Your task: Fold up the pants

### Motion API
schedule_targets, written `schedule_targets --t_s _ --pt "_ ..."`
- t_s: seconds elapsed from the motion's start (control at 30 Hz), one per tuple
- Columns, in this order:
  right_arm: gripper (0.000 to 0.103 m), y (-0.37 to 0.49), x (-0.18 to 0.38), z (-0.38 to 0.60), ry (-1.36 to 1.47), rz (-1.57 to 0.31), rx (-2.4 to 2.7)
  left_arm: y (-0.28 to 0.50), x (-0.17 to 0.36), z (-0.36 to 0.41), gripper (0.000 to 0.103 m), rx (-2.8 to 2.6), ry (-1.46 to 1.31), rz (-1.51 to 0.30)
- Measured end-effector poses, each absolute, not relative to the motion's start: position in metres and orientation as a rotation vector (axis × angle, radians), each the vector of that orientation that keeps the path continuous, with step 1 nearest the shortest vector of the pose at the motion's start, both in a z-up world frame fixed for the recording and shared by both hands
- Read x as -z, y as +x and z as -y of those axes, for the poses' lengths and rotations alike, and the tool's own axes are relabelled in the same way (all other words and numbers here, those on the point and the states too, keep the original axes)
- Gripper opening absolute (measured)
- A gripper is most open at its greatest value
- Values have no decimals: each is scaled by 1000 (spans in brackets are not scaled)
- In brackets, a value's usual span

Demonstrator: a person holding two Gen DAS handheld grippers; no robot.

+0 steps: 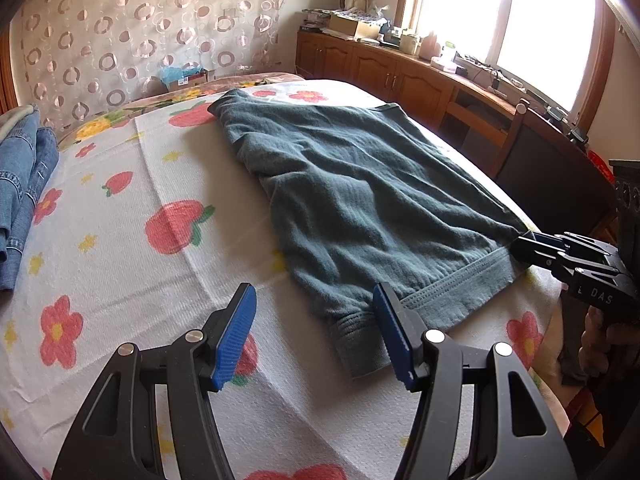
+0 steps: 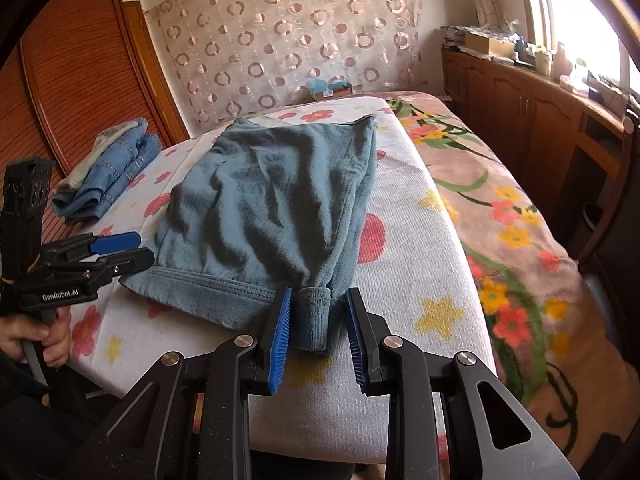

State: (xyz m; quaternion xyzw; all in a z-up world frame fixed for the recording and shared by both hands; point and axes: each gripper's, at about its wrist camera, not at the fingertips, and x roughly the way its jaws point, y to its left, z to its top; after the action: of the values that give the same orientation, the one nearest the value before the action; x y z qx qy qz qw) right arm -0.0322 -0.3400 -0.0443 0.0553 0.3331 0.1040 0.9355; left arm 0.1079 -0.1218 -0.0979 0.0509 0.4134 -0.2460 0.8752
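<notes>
Teal knit pants lie folded flat on the bed, the stitched waistband along the near edge. My left gripper is open low over the near end, a ribbed cuff lying just inside its right pad, untouched by the other. My right gripper straddles a ribbed cuff. Its pads stand apart, and towel shows between the cuff and the right pad. In the left wrist view its tip sits at the waistband's far corner.
A white flower-print towel covers the bed over a floral blanket. Folded jeans lie at the left. A wooden cabinet and a chair stand right of the bed. A hand holds the left gripper.
</notes>
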Motion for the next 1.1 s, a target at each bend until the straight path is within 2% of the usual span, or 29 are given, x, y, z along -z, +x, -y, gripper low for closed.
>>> schedule_targets --t_s 0.03,0.07,0.1,0.23,0.33,0.43,0.53,0.77,0.83,0.9,1.1 --pt "28 -32 44 340 113 -681 -213 107 98 123 62 521 99 -865" --pt "27 -32 44 340 118 -681 -213 106 97 123 56 532 93 -867" --pt "28 -31 44 340 122 -681 -214 106 97 124 54 546 85 -870" --pt "28 -31 45 339 119 -678 -218 104 98 127 52 557 81 -873" --pt "27 -31 45 338 110 -678 -224 102 98 128 47 569 75 -876" --pt "22 -30 45 339 116 -682 -244 98 97 130 39 588 75 -882" --pt "17 -30 45 338 112 -681 -248 94 97 132 39 593 82 -893" --pt "16 -30 45 336 104 -681 -247 89 97 134 39 593 96 -896" --pt "14 -30 45 336 110 -680 -251 86 97 135 32 607 94 -895" --pt "12 -29 43 336 119 -679 -265 85 93 133 16 600 91 -875" --pt "11 -23 12 332 132 -619 -339 88 61 127 13 612 79 -807"
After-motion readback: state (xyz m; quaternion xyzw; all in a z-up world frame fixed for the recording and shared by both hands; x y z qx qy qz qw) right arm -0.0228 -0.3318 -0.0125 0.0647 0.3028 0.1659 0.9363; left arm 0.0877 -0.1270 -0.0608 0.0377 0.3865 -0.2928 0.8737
